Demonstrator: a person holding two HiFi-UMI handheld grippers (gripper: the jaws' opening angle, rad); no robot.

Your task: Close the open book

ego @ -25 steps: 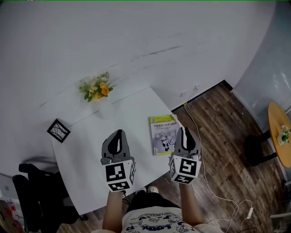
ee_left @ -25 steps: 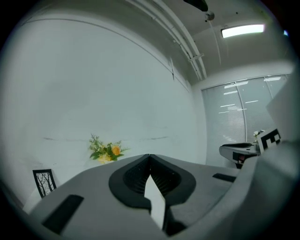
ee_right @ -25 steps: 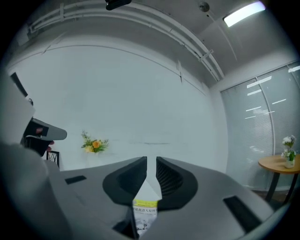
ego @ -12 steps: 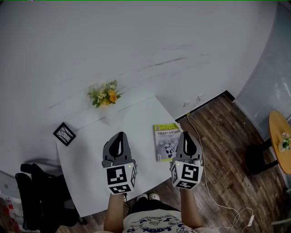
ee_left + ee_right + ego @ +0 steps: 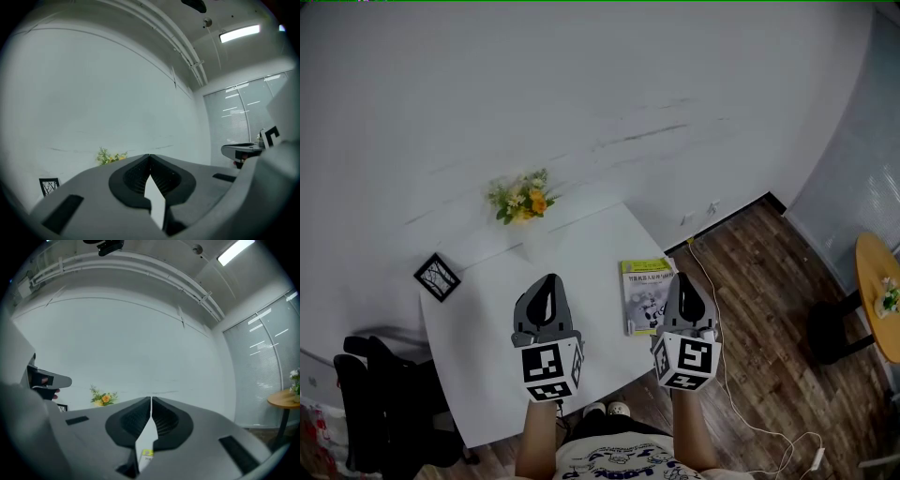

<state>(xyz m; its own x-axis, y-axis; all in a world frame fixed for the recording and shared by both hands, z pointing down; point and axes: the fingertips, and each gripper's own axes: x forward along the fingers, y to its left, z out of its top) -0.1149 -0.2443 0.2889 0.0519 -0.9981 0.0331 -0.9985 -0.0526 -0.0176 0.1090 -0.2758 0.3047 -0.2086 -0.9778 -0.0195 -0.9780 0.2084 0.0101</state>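
Observation:
The book [image 5: 647, 295] lies closed and flat on the white table [image 5: 487, 319], its yellow and white cover facing up near the right edge. My right gripper [image 5: 682, 277] hovers over the book's right side. Its jaws have just been closing; they are shut with nothing between them. Below those jaws in the right gripper view [image 5: 151, 399], a sliver of the cover [image 5: 147, 453] shows. My left gripper [image 5: 548, 278] is held over the middle of the table, left of the book, and it is shut and empty [image 5: 150, 157]. Both point level at the white wall.
A small bunch of flowers [image 5: 521, 199] stands at the table's far edge and a black picture frame [image 5: 437, 277] at its left corner. A dark chair [image 5: 380, 403] is at the lower left. A white cable [image 5: 722, 337] runs over the wood floor towards a round wooden table [image 5: 877, 295].
Both grippers have risen a little above the table and stayed side by side. The book has stayed closed in its place.

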